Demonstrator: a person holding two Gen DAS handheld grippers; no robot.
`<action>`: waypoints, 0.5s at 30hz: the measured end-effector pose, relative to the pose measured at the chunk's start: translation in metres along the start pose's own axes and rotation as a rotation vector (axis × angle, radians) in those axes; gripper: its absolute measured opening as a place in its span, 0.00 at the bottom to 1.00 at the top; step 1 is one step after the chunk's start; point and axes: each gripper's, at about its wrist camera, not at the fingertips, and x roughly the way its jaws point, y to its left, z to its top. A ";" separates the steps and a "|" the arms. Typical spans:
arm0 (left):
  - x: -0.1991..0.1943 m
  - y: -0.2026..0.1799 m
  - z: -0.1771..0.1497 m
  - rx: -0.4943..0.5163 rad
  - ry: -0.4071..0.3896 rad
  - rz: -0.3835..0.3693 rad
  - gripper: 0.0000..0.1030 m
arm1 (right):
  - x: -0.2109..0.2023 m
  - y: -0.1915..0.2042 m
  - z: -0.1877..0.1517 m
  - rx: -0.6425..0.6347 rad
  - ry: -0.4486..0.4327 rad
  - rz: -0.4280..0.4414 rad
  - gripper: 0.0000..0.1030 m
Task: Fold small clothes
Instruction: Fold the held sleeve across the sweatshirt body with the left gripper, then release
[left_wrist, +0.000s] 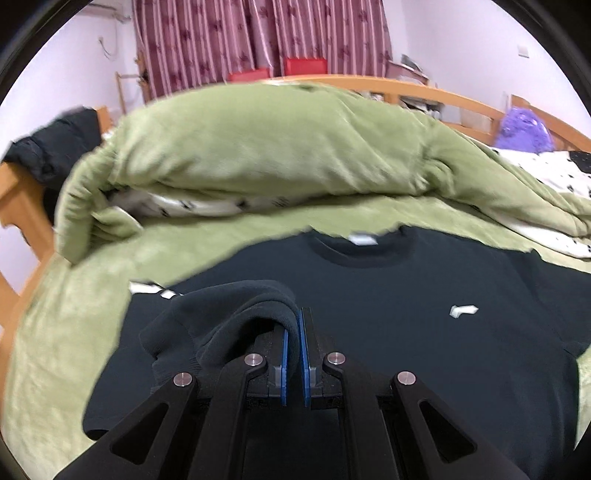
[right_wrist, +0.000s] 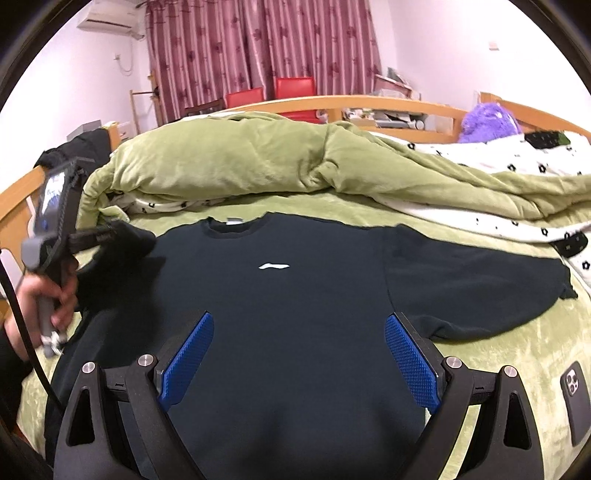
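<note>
Jaws: left gripper (left_wrist: 294, 332) clamped on sweatshirt sleeve (left_wrist: 236, 306); right gripper (right_wrist: 297, 354) wide open, empty, above the black sweatshirt (right_wrist: 295, 295) on green blanket (right_wrist: 517, 343).

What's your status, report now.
Left gripper shut on sleeve, lifted over sweatshirt. Right gripper open, empty, above hem. Other sleeve flat. Phone beside it, clear.

A dark sweatshirt (right_wrist: 295, 295) lies flat on the bed (right_wrist: 498, 350). The right gripper (right_wrist: 299, 354) hovers spread wide above its hem; at 9 o'clock the left gripper (right_wrist: 110, 232) pinches a sleeve (lifted). A phone (right_wrist: 576, 402) lies at 4 o'clock.
</note>
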 end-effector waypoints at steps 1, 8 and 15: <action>0.004 -0.008 -0.004 -0.006 0.017 -0.022 0.06 | 0.000 -0.003 0.000 0.005 0.001 -0.003 0.90; 0.005 -0.028 -0.023 -0.055 0.070 -0.134 0.06 | -0.001 -0.002 0.001 0.009 0.001 -0.012 0.90; -0.025 -0.008 -0.032 -0.073 0.097 -0.168 0.52 | -0.003 0.021 0.005 -0.017 -0.010 0.021 0.90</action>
